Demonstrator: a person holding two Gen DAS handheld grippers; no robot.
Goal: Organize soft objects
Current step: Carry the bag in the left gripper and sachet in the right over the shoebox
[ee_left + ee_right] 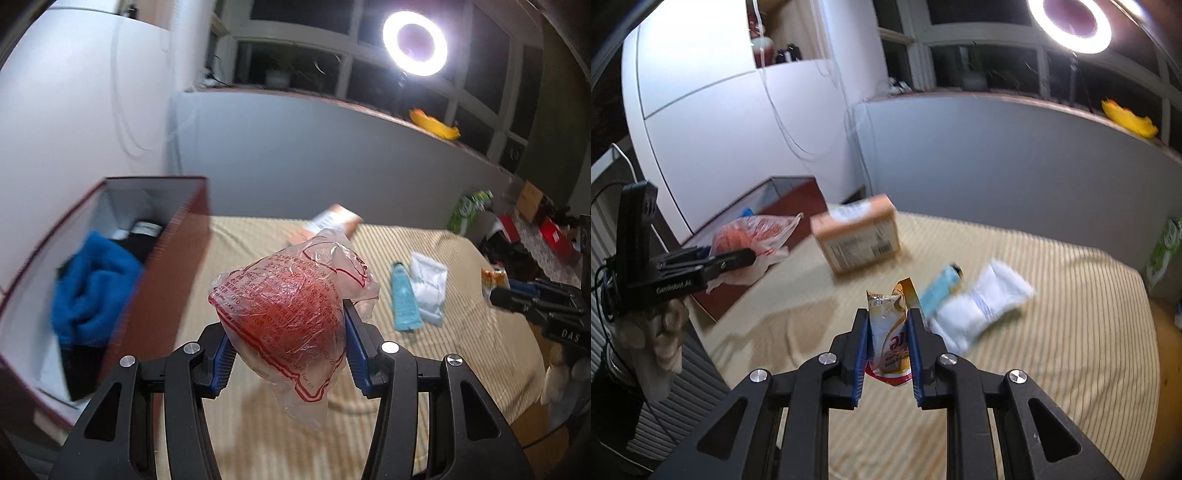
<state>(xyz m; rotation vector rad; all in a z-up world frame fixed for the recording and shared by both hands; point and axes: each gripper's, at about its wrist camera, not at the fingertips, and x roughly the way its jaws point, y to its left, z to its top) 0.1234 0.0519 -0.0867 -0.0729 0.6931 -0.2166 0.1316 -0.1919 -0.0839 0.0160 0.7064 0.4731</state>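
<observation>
Left wrist view. One left gripper [286, 332], its two blue-padded fingers [354, 343] clamped on one clear crinkled plastic bag with red print [291, 310] that wraps something red; the bag is carried above the striped beige cloth-covered table [461, 350]. To the left, one open dark-red cardboard box with a white inside [181, 236]; in it one blue fleecy cloth [92, 291] and some dark items, count unclear. On the table beyond the bag: one orange-and-white carton [334, 221], partly hidden; one light-blue tube [404, 301]; one white soft packet [428, 288], touching the tube's right side. At the right edge, the right gripper [496, 291] with a yellow-and-white sachet [493, 278] at its tip. One lit ring lamp [414, 43] above; one yellow object [436, 123] on the window ledge.

Right wrist view. One right gripper [888, 328], jaws narrowed on one yellow-and-white sachet [892, 332], pads pressing both its sides; the sachet stands upright, clear of the table [1071, 350]. Same table items counted: one carton [858, 234], one tube [940, 288], one white packet [979, 306], tube and packet touching. At left, the left gripper [746, 254] with the bag [753, 232], just in front of the red box [798, 195]. A person's hand [661, 336] grips its handle.
</observation>
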